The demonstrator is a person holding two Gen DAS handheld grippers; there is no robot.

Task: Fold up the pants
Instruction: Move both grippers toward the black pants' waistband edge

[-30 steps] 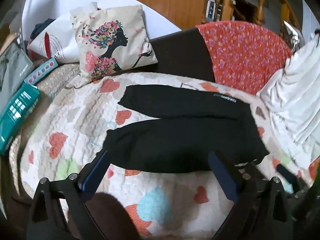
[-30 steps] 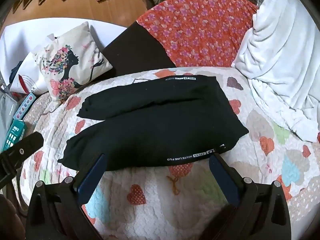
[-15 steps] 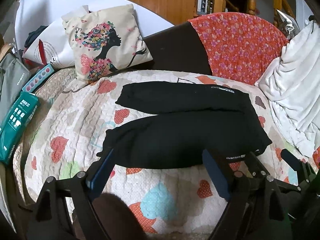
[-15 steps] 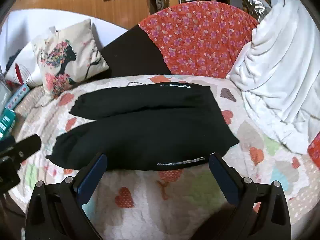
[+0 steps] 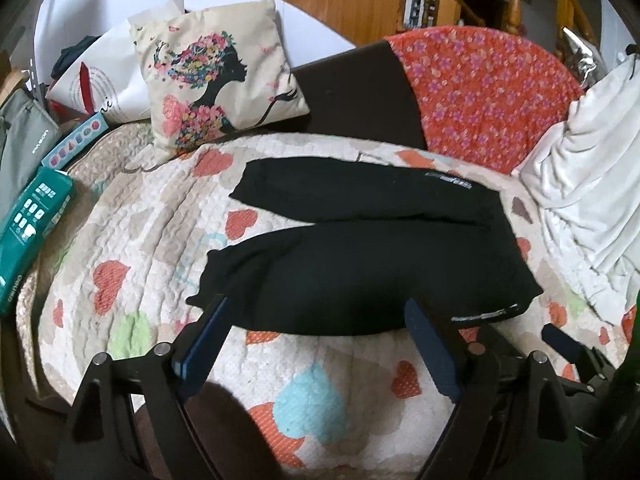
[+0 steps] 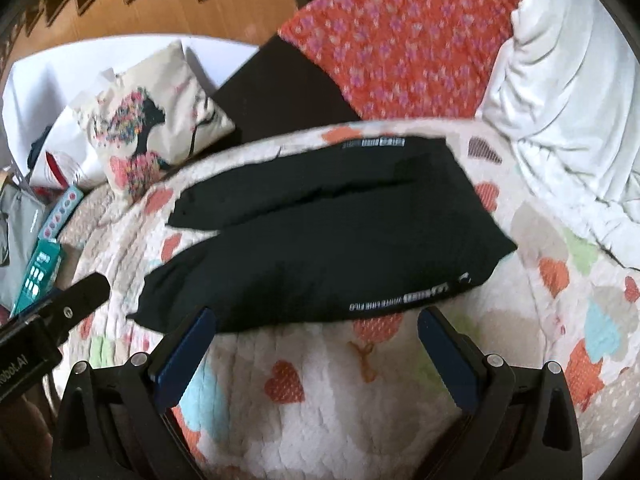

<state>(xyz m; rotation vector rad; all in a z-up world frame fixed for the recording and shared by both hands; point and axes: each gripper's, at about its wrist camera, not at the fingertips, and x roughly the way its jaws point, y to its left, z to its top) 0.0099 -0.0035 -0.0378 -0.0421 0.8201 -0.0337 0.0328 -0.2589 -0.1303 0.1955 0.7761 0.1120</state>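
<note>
Both claws have edged closer to the black pants [image 5: 360, 264] on the heart-patterned quilt [image 5: 152, 248]. Left claw [image 5: 316, 312] narrowed slightly but gapes empty; right claw [image 6: 316, 322] likewise stands wide, holding nothing.

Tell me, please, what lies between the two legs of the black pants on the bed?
In the left wrist view, a bare wedge of the heart-patterned quilt shows between the two legs of the black pants, widening toward the cuffs. Nothing else lies there.
</note>
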